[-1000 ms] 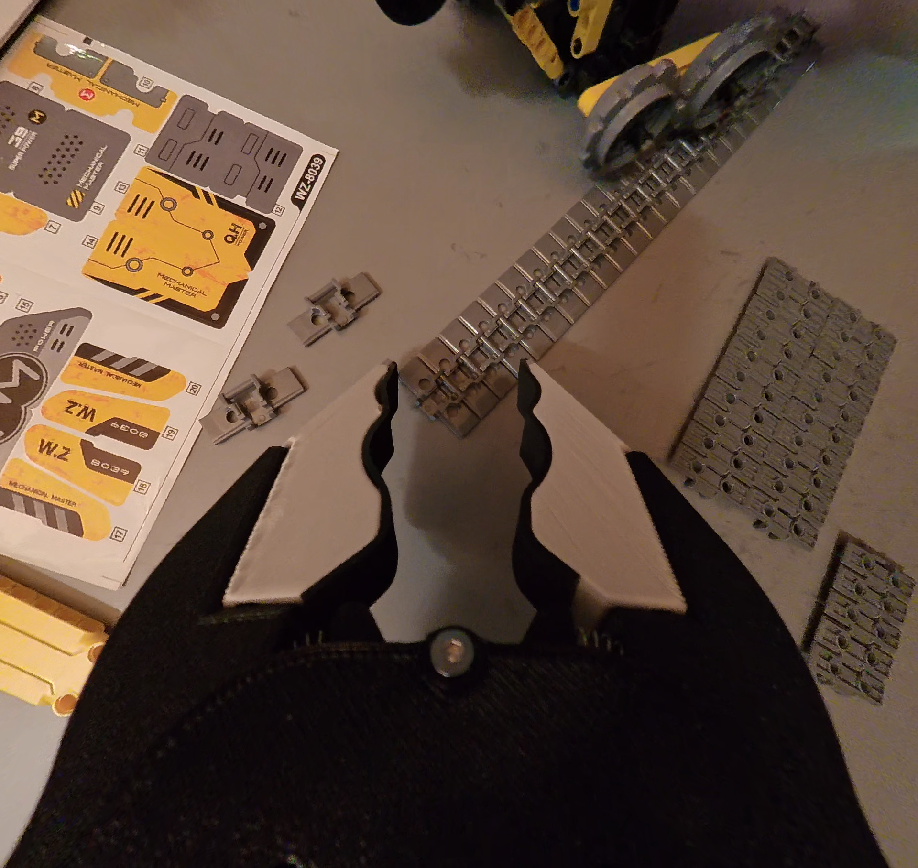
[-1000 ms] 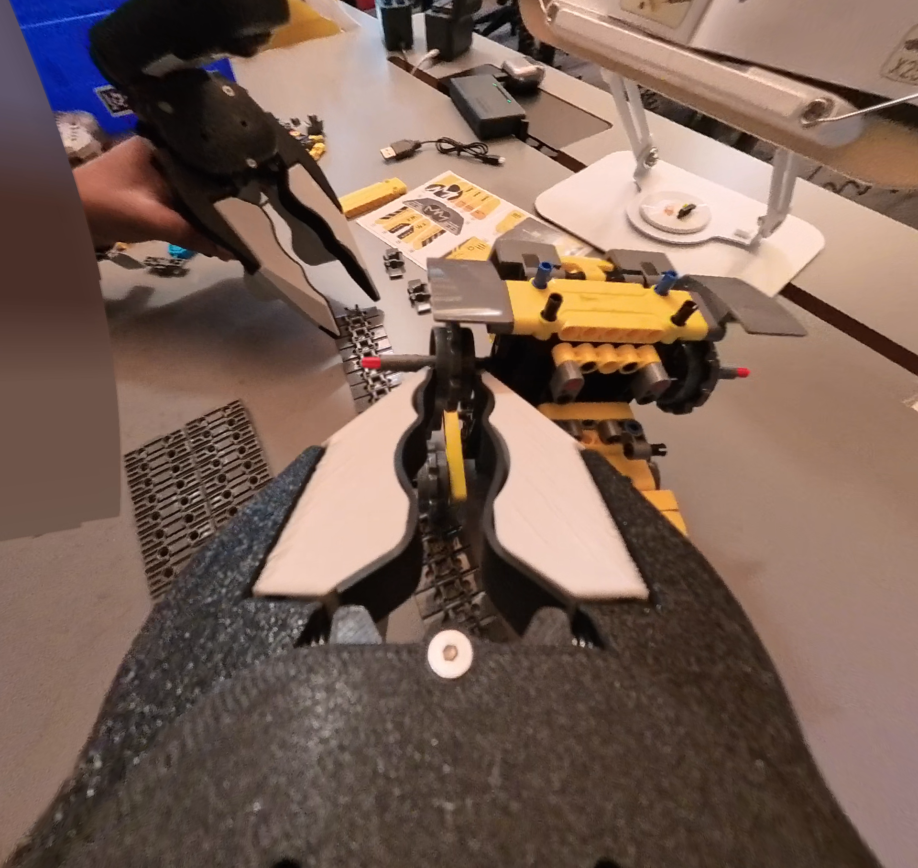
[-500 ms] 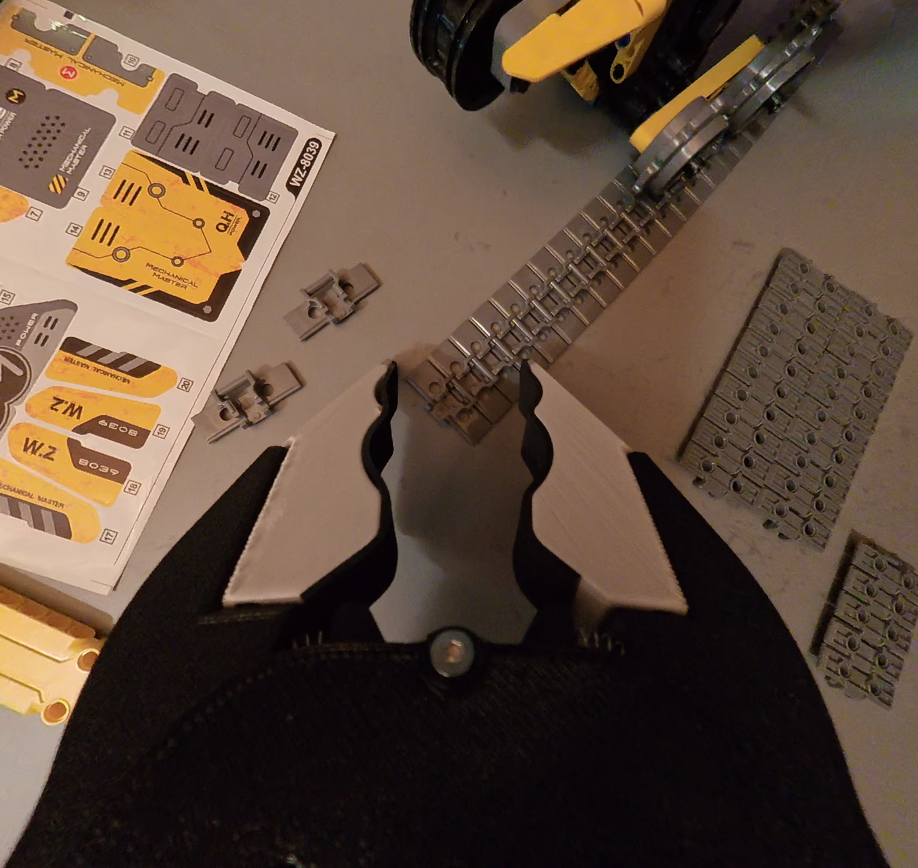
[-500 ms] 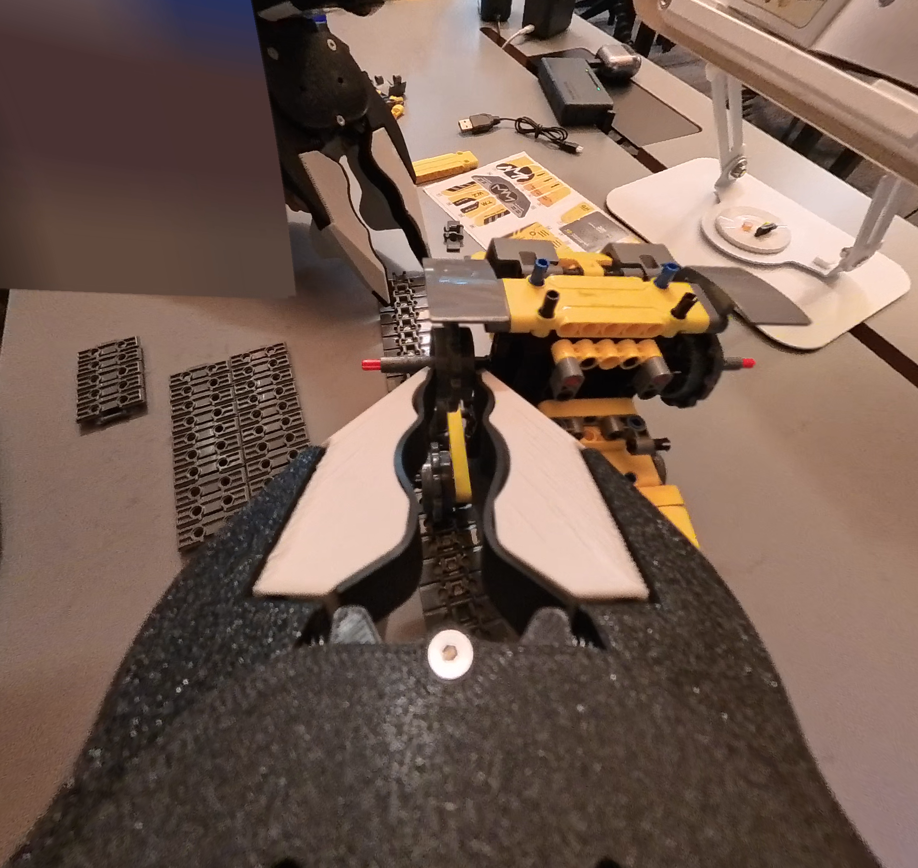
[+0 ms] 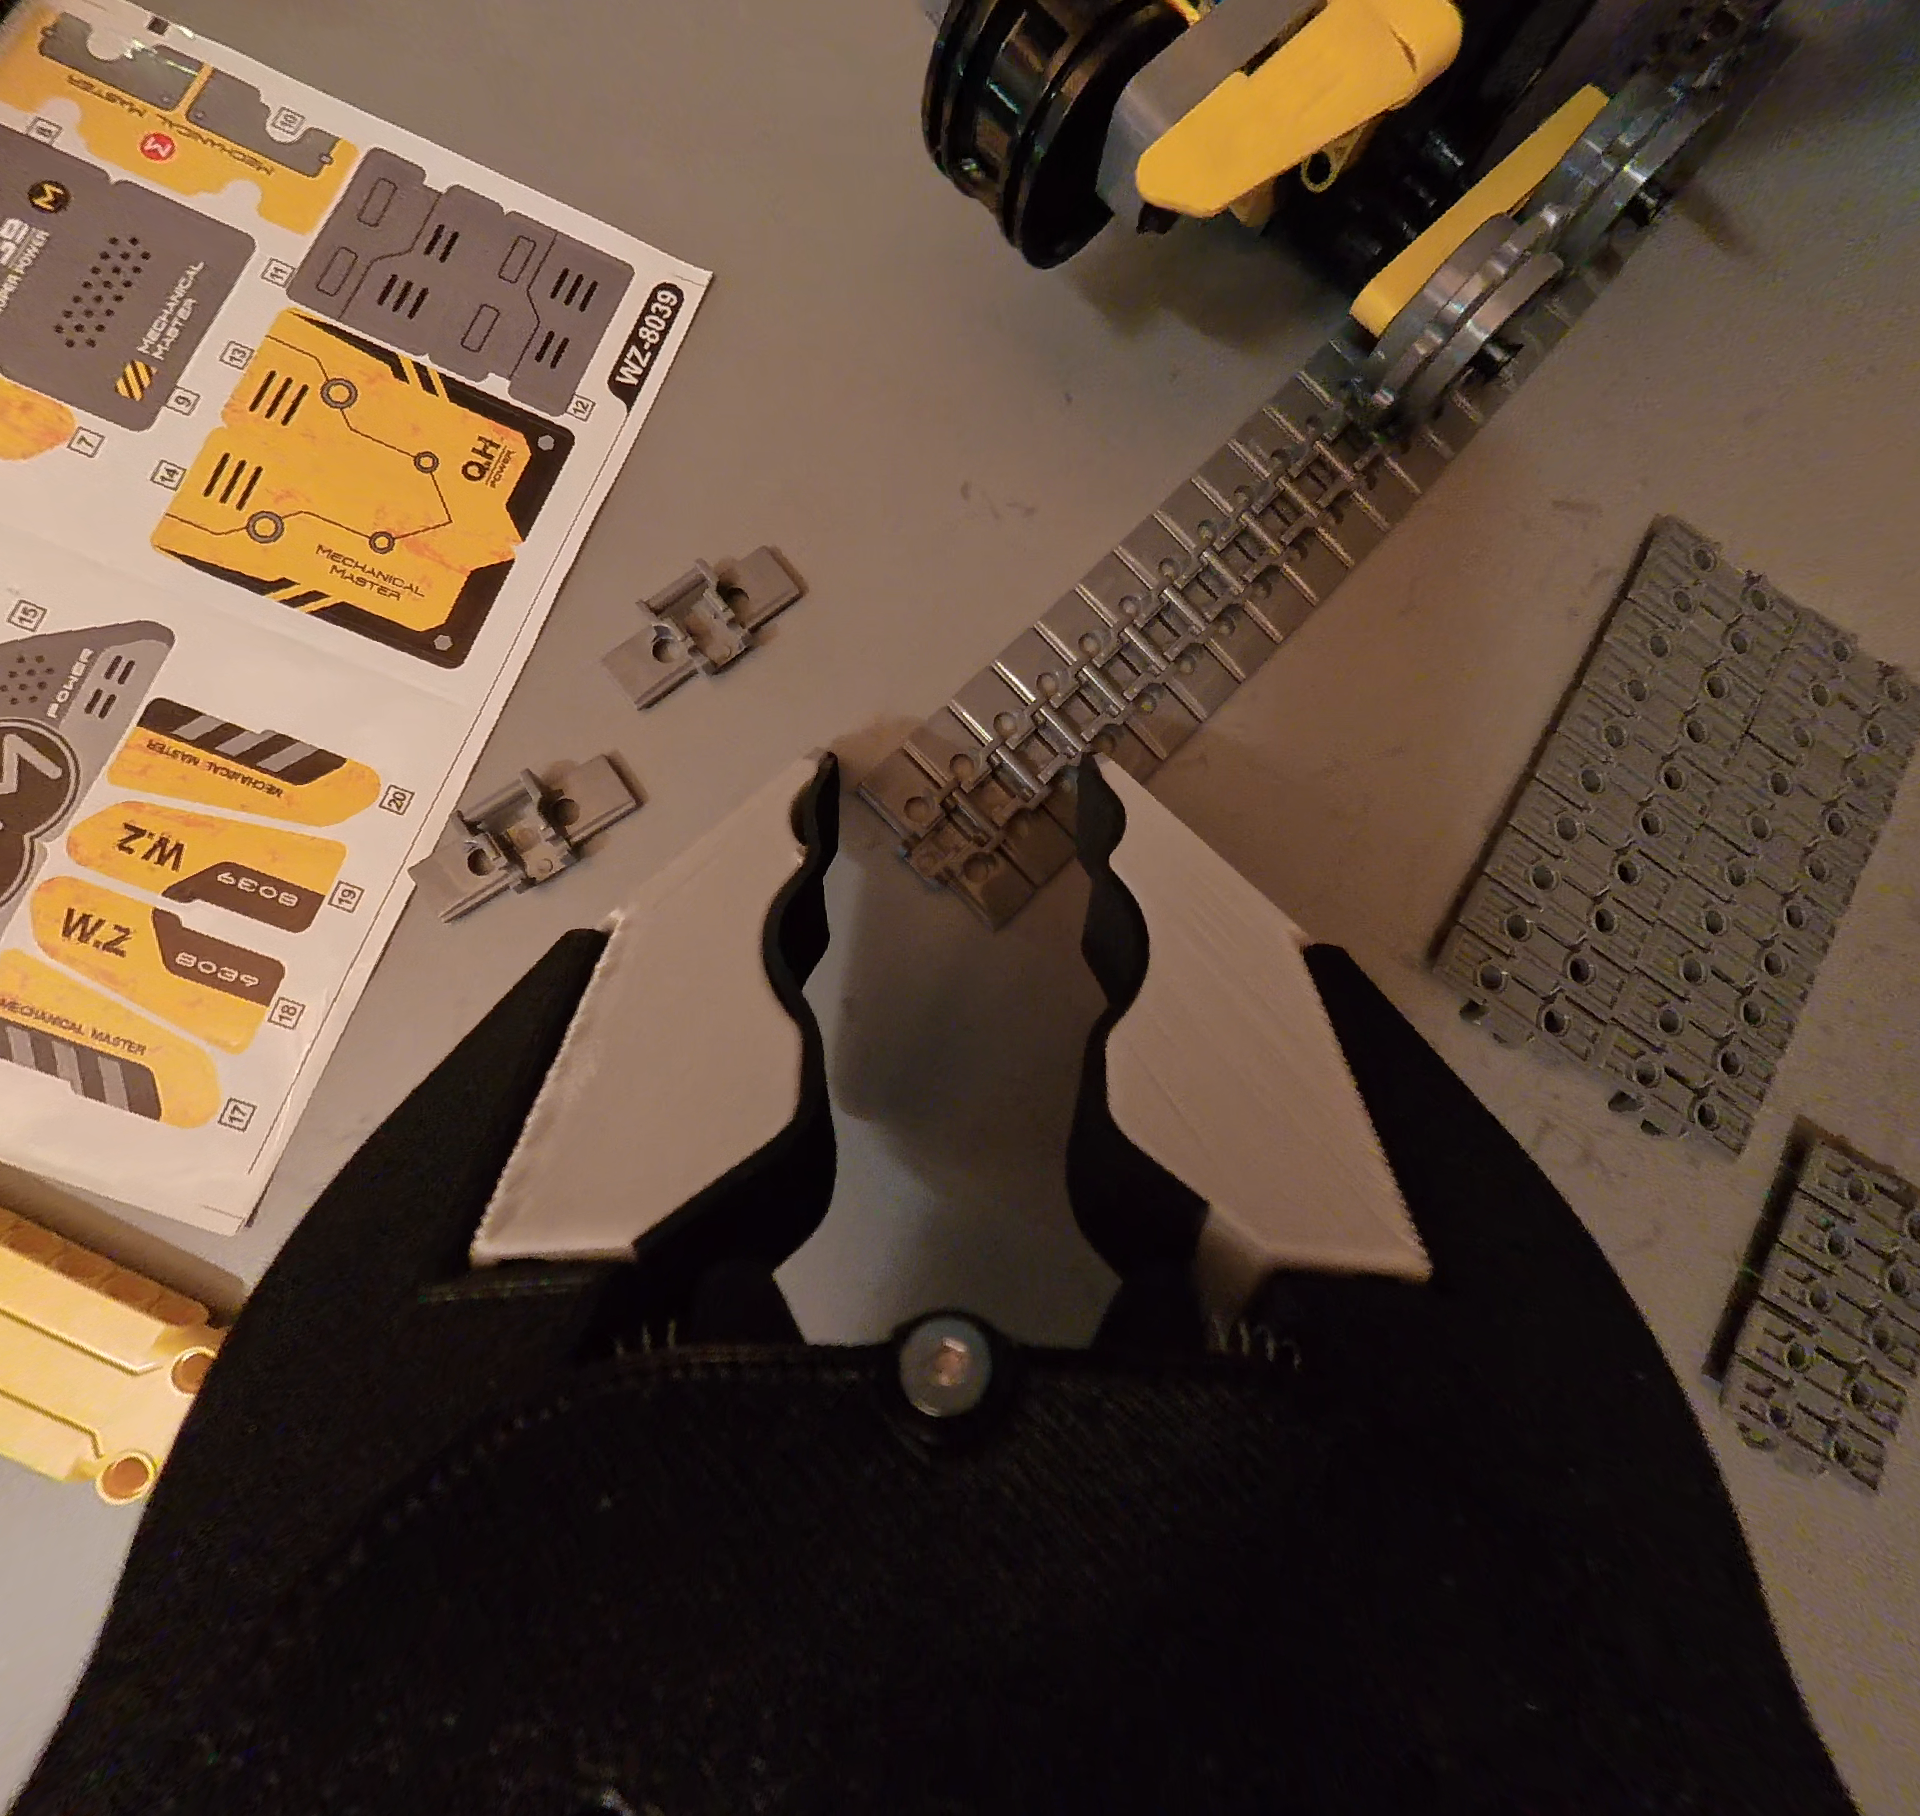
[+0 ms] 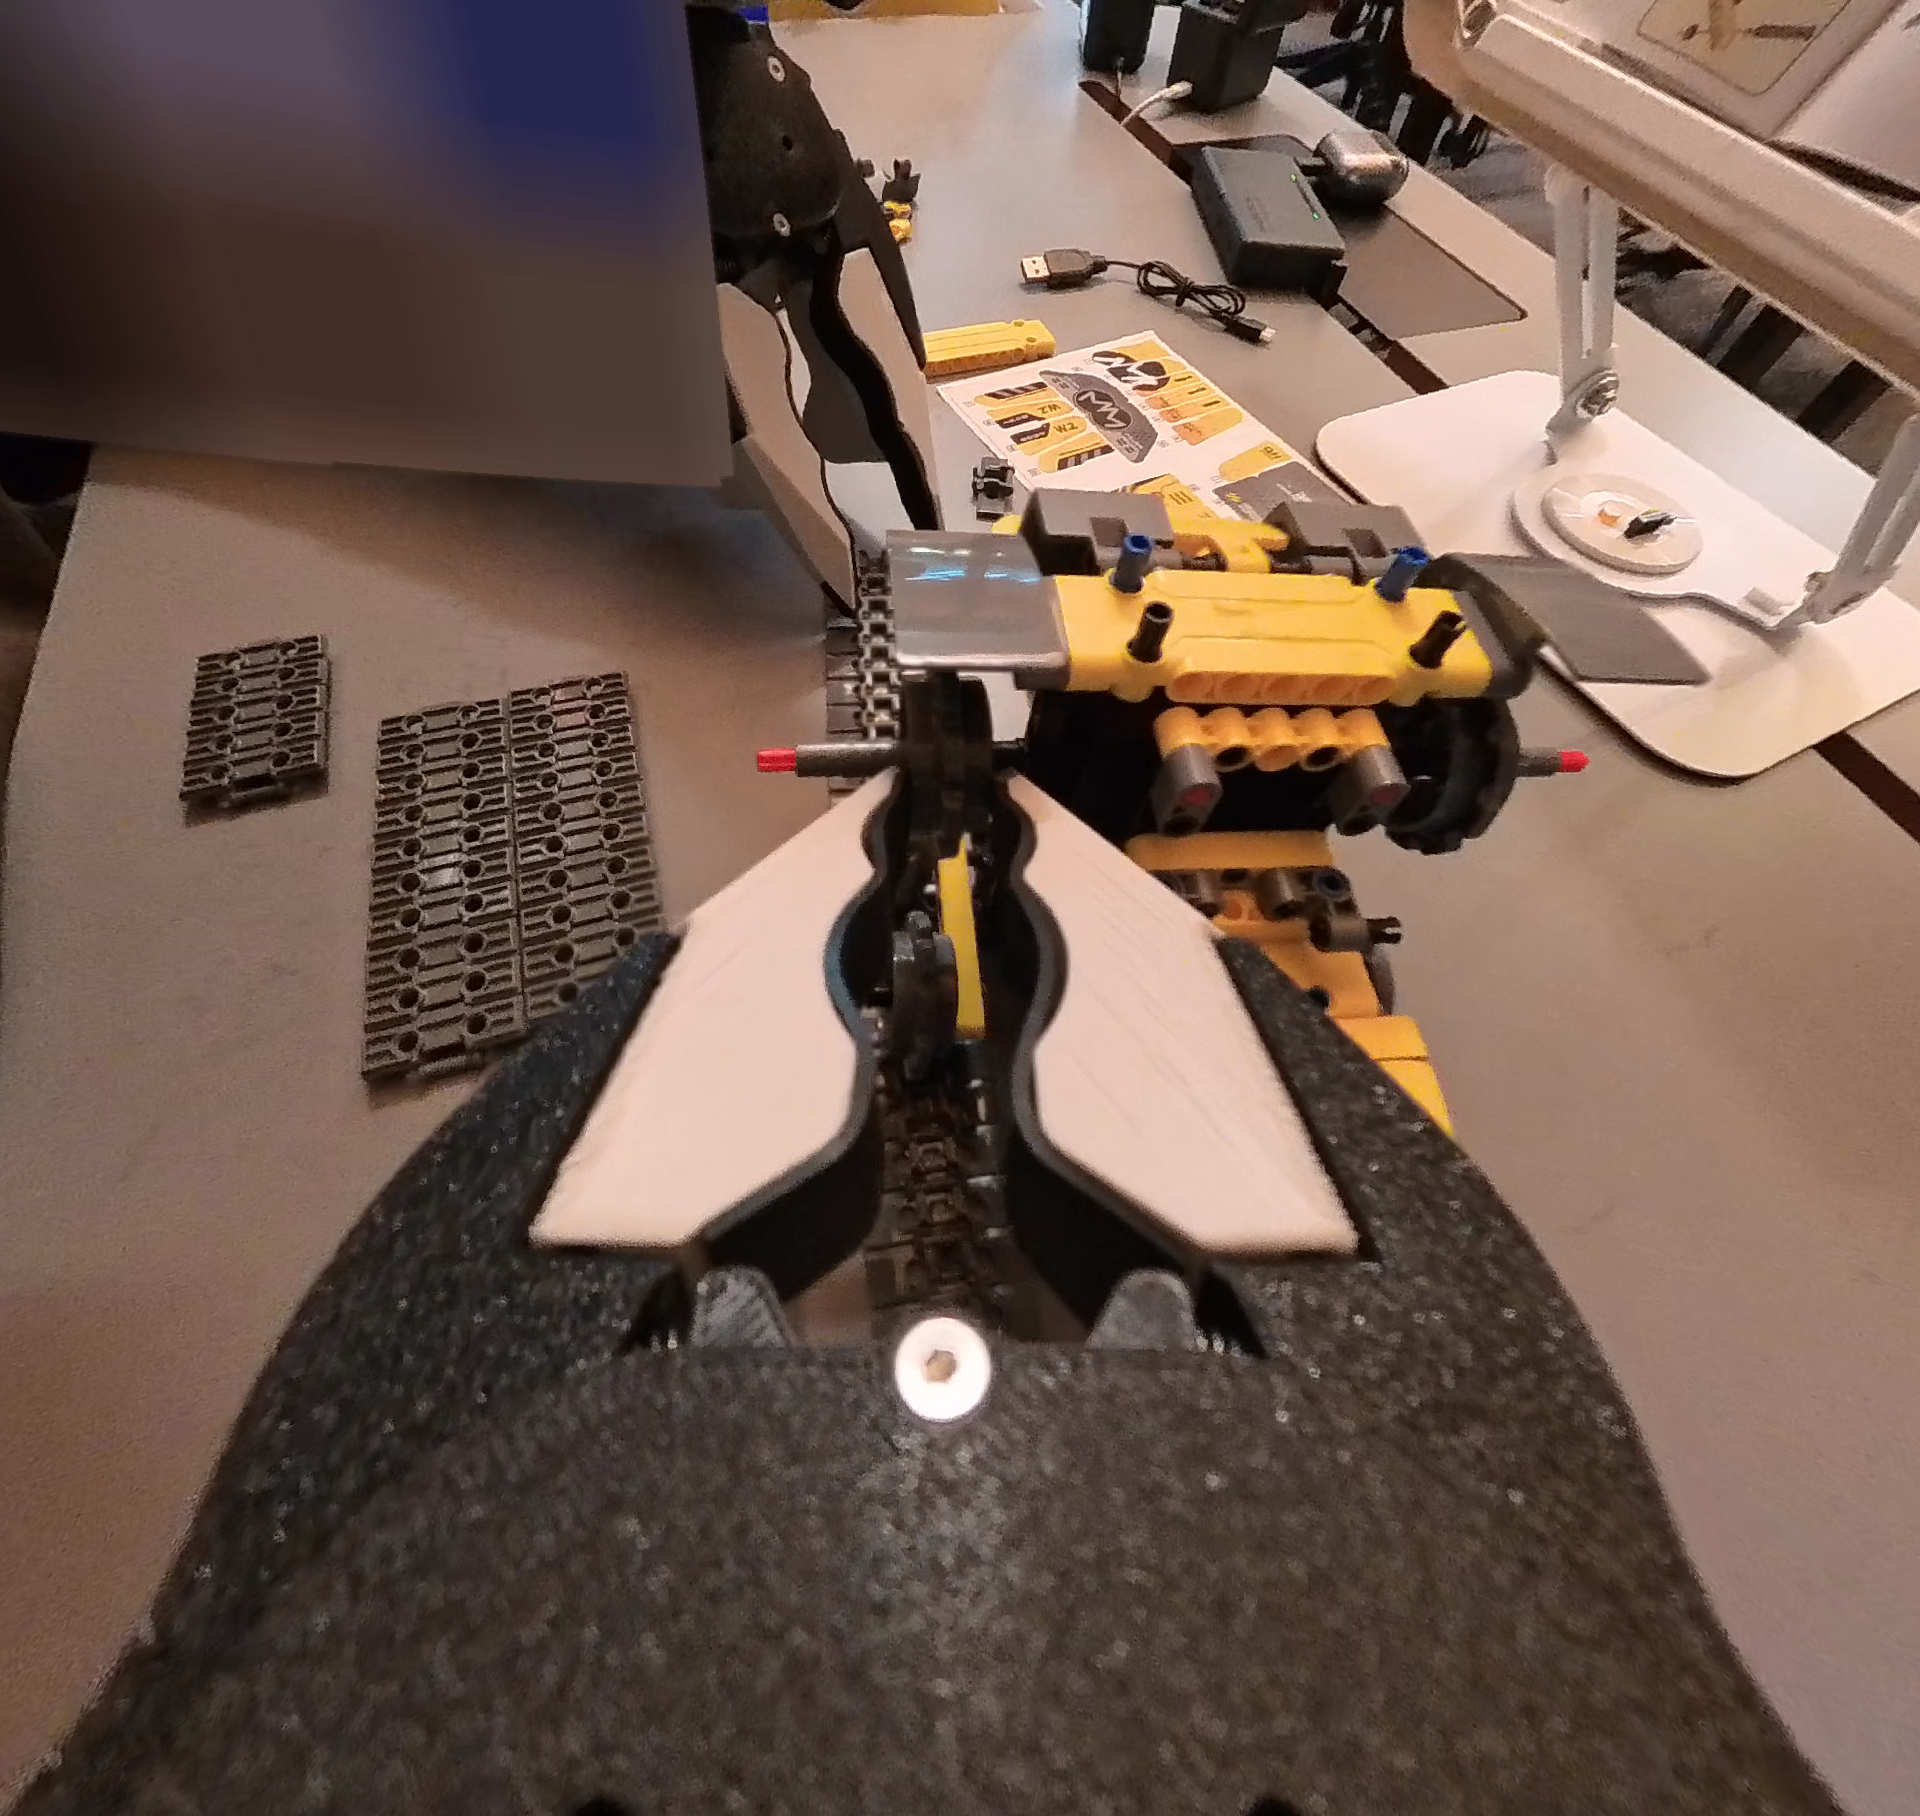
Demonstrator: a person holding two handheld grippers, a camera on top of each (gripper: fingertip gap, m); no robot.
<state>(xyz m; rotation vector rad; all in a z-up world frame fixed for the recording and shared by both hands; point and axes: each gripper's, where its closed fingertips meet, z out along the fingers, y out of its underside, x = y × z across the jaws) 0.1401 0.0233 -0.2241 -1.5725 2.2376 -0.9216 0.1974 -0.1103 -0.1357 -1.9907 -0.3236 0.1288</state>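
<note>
a: where the left gripper point(image 5: 956, 779) is held low over the grey surface point(image 5: 831, 208), what is found between its jaws?

b: nothing is gripped; the jaws are spread wide, and the free end of the grey track strip point(image 5: 1174, 644) is framed between the tips, seemingly so that end can be reached. whether the tips are touching it cannot be told.

a: and the strip's other end?

b: it is laid flat on the surface and run under the grey wheels point(image 5: 1496, 312) of the yellow model point(image 5: 1278, 73), perhaps so the wheels are seated on it.

a: how is the model kept in place?

b: it is pinched by the right gripper point(image 6: 943, 779); the jaws are clenched on the dark wheel set and yellow beam at the model's side, so it appears steadied.

a: what is set nearby?

b: two loose track links point(image 5: 717, 623) are left just beside the sticker sheet point(image 5: 312, 519), and track mats point(image 5: 1683, 831) are laid to the strip's other side, apart from it. yellow beams point(image 5: 73, 1351) are seen at the sheet's near edge.
</note>
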